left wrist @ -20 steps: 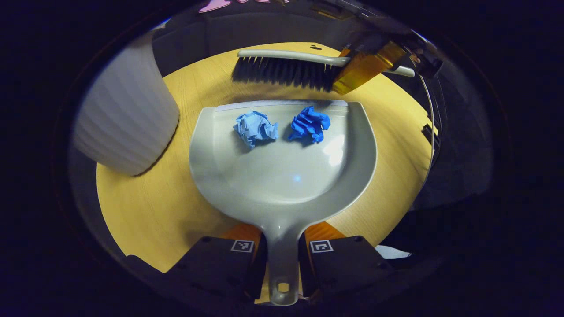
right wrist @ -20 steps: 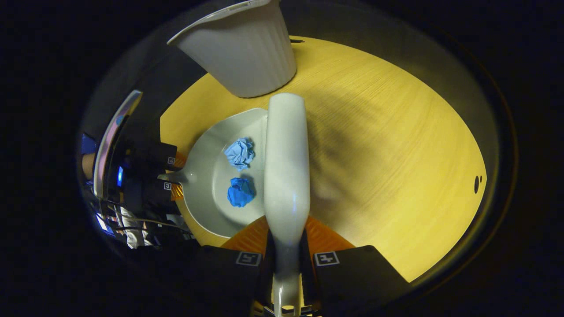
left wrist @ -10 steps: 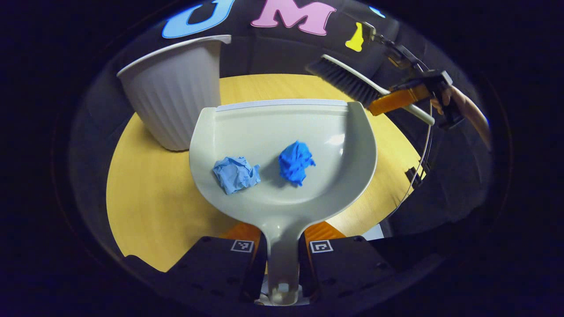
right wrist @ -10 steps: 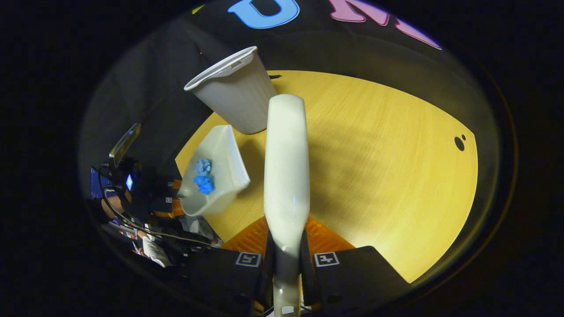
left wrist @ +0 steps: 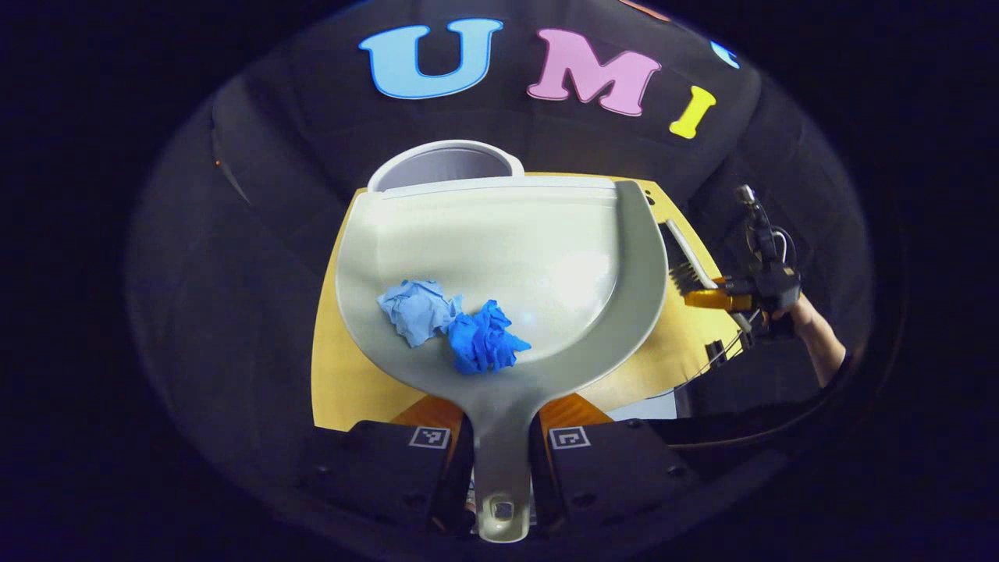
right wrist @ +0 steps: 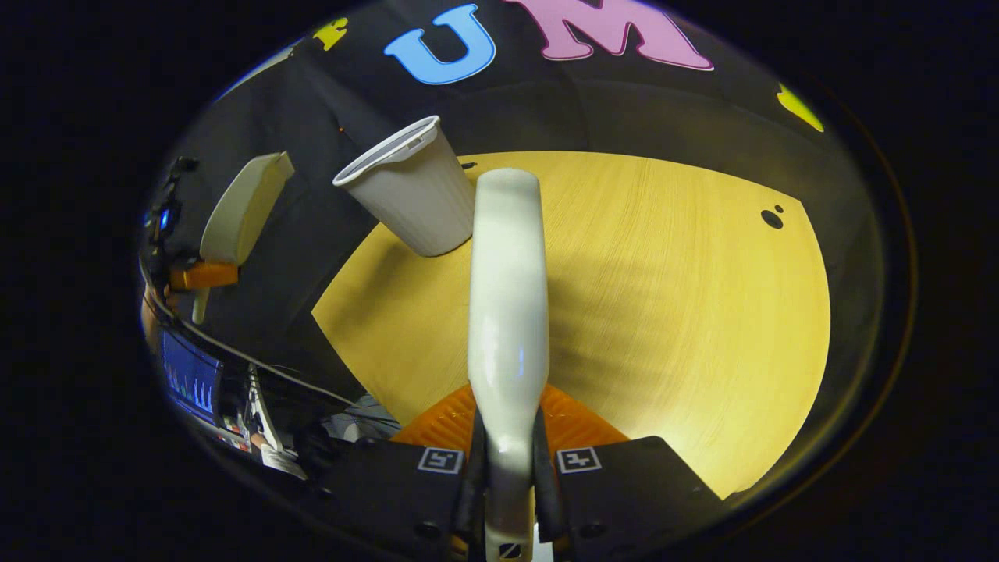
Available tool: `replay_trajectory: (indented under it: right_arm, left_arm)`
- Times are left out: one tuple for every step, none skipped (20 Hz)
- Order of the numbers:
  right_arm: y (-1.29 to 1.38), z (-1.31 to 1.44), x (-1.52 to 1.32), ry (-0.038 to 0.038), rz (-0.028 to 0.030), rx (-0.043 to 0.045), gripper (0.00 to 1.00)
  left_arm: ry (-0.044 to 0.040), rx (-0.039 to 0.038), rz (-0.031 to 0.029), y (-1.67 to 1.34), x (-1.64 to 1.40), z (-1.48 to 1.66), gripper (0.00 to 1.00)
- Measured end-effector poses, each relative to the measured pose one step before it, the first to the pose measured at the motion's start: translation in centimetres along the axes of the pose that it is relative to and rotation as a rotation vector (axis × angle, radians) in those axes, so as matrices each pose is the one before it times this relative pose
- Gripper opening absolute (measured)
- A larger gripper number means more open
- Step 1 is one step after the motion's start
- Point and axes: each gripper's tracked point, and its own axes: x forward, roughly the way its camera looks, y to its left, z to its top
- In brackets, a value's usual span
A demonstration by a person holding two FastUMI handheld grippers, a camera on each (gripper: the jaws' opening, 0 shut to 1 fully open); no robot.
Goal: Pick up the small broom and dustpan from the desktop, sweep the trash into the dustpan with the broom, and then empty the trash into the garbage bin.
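1. In the left gripper view, the left gripper (left wrist: 501,457) at 6 o'clock has both fingers pressed onto the handle of the dustpan (left wrist: 546,250), the jaws narrowed to the handle's width.
2. The dustpan is lifted above the desktop (left wrist: 335,375), its front lip toward 12 o'clock, overlapping the rim of the garbage bin (left wrist: 445,160).
3. Two crumpled paper balls lie touching in the pan's rear half near the handle: a pale blue ball (left wrist: 416,310) at about 9 o'clock of a darker blue ball (left wrist: 484,343).
4. In the right gripper view, the right gripper (right wrist: 506,468) at 6 o'clock is clamped on the handle of the broom (right wrist: 507,312), which runs toward 12 o'clock over the desktop.
5. At 3 o'clock of the left gripper view, the right gripper appears farther off with the broom, a hand (left wrist: 796,316) holding it.
6. In the right gripper view, the bin stands upright on the desktop's far corner at 11 o'clock, and the raised dustpan shows at 10 o'clock, well apart from the broom.
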Motion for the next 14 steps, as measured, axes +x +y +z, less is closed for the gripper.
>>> replay_trajectory:
  right_arm:
    - [0.585,-0.249,-0.663,-0.01038,0.01100,0.01225,0.29]
    - [0.191,-0.274,-0.392,-0.01085,0.01333,0.01799,0.29]
    - [0.866,-0.523,-0.675,-0.00816,0.02164,0.02844,0.29]
    - [1.501,-0.535,-0.324,-0.01219,0.02707,0.03645,0.29]
    - [1.058,-0.519,-0.177,-0.00425,0.02472,0.01580,0.29]
    - [0.666,-0.669,-0.263,-0.00752,0.01446,0.00901,0.29]
    - [0.329,-0.755,-0.322,0.00138,0.00584,0.00239,0.29]
    - [0.288,-0.698,-0.374,-0.00264,0.00257,0.00003,0.29]
    - [0.008,-0.684,-0.140,-0.00180,-0.00090,-0.00155,0.29]
    - [-0.140,-0.697,-0.124,0.00065,-0.00515,0.00608,0.29]
    - [-0.013,-0.330,-0.050,-0.01300,-0.00190,0.01547,0.29]
    - [0.351,-0.634,0.009,0.00267,0.01658,0.01287,0.29]
    - [0.074,-0.707,-0.181,0.01509,0.01348,0.00202,0.29]
    - [-0.296,-0.436,0.137,0.01249,0.00055,-0.00477,0.29]
  left_arm:
    - [-0.00449,-0.00182,0.04185,1.575,-0.027,1.056,0.30]
    - [-0.00082,0.00151,0.04656,1.793,0.341,1.135,0.30]
    - [0.00716,0.00570,0.03891,1.718,1.190,1.028,0.30]
    - [0.01919,-0.00599,0.04635,1.222,1.334,1.067,0.30]
    - [0.02365,-0.00086,0.03218,0.434,1.483,1.053,0.29]
    - [0.02276,0.01639,0.03881,0.539,1.494,0.986,0.30]
    - [0.02728,0.03051,0.04740,0.518,1.064,0.774,0.30]
    - [0.02866,0.03584,0.05928,0.589,0.623,0.911,0.30]
    - [0.02432,0.03311,0.05333,0.327,0.467,0.856,0.30]
    - [0.00353,0.02256,0.04859,-0.432,0.154,0.523,0.30]
    - [0.00284,0.02285,0.03287,-0.660,-1.550,-0.531,0.30]
    - [0.00837,0.03392,0.02927,0.108,-0.123,0.017,0.30]
    - [0.01347,0.04295,0.02726,0.143,0.185,0.036,0.30]
    - [0.01296,0.04580,0.02732,-0.101,0.078,0.164,0.30]
